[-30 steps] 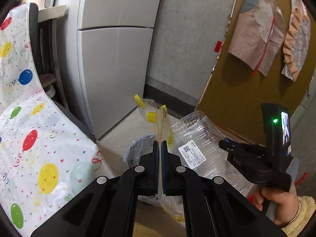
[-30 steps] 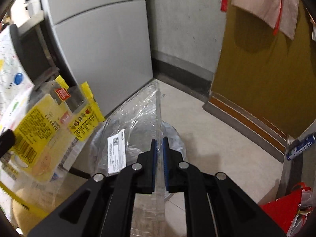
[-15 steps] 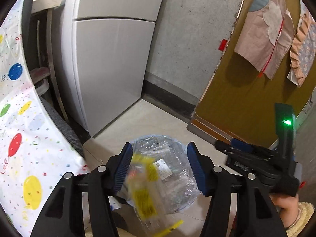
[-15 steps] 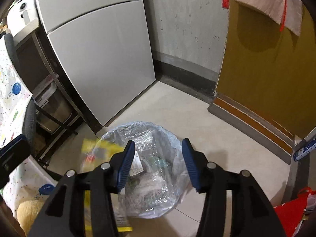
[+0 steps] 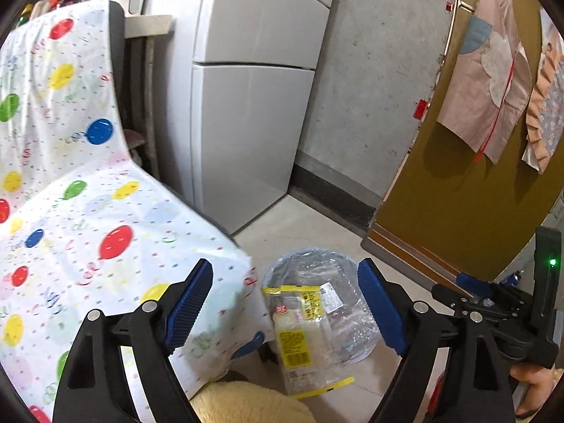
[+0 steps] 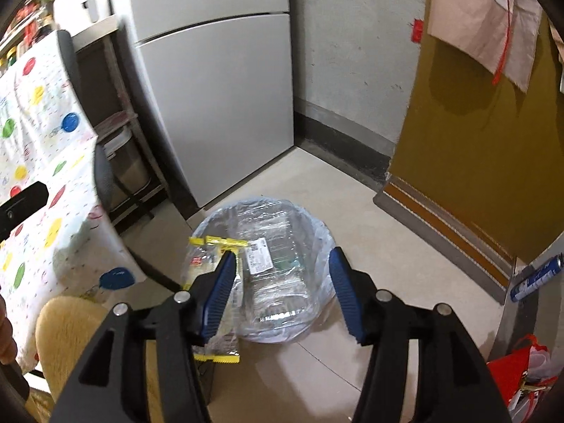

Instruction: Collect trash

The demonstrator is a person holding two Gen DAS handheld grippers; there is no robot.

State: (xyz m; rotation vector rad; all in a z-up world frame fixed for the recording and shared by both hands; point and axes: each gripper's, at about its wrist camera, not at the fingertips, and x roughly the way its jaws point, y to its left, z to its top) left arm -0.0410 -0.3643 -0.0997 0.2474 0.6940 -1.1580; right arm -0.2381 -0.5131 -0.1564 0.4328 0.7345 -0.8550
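A round bin lined with a clear bag point(image 5: 310, 255) point(image 6: 322, 236) stands on the floor below both grippers. A clear plastic container point(image 6: 278, 271) point(image 5: 340, 308) with a white label lies inside it. A yellow-printed wrapper point(image 5: 294, 338) point(image 6: 211, 259) lies across the bin's near rim, partly hanging outside. My left gripper point(image 5: 285, 280) hovers above, jaws opening, nothing between its pads. My right gripper point(image 6: 283, 264) point(image 5: 493, 305) also hovers over the bin, jaws opening and free of the trash.
A grey fridge point(image 5: 246, 112) point(image 6: 218, 98) stands behind the bin. A balloon-print cloth point(image 5: 70, 211) point(image 6: 38, 162) drapes furniture at the left, with a yellow fuzzy cushion point(image 6: 67, 338) below it. An olive door point(image 6: 476, 141) with hung fabric is right. A red bag point(image 6: 511, 370) and blue can point(image 6: 537, 276) sit near it.
Both grippers opened and let go: the wrapper and the clear container dropped down to the bin. Both grippers pulled up and back from it.
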